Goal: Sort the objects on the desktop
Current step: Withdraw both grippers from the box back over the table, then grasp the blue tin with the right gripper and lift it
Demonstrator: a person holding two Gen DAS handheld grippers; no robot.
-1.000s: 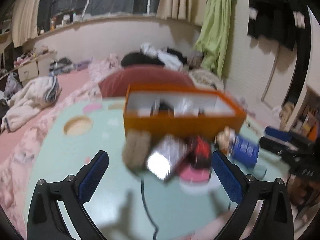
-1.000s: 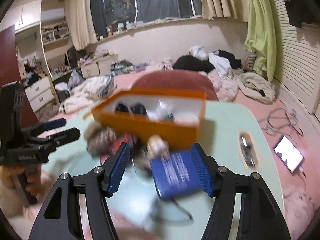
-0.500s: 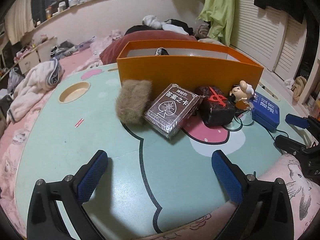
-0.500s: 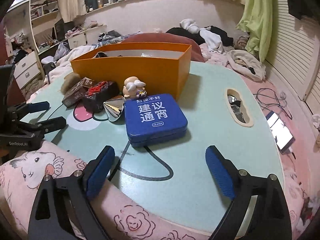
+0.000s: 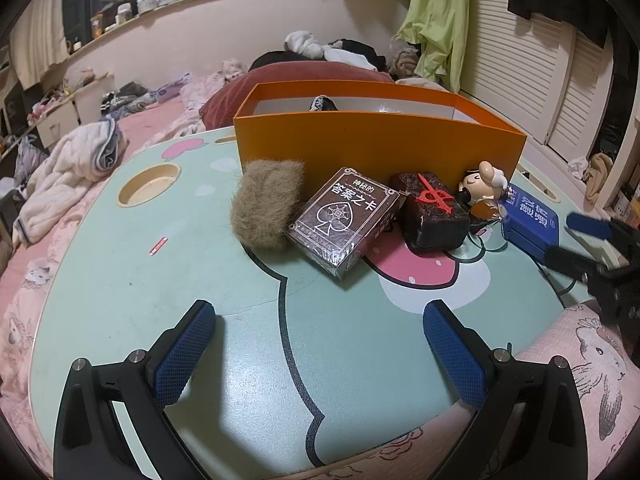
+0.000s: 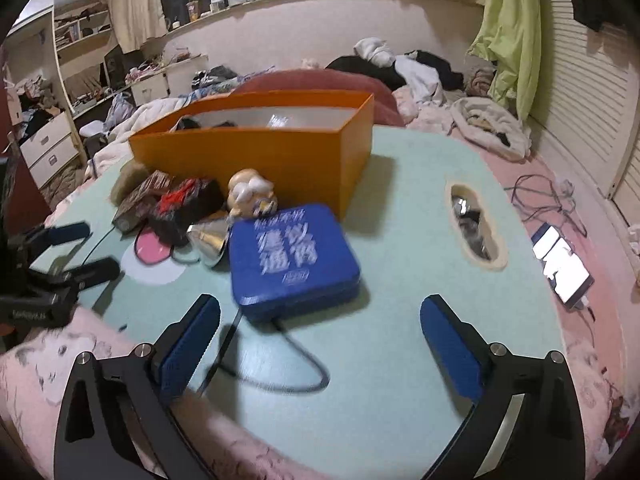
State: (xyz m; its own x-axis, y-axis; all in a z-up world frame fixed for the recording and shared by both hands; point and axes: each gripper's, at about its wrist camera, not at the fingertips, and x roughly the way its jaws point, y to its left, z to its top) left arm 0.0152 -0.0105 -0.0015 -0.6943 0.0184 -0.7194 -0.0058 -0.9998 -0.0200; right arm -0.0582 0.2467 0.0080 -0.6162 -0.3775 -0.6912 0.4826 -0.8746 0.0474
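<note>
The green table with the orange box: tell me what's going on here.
A person holds two grippers over the pale green cartoon-print table, both open and empty; the right gripper has just been opening its jaws. The left gripper faces a fuzzy brown pouch, a dark card box and a black block with a red mark. The right one faces a blue square tin beside a small figurine. All lie in front of the orange cardboard box, not yet sorted.
</note>
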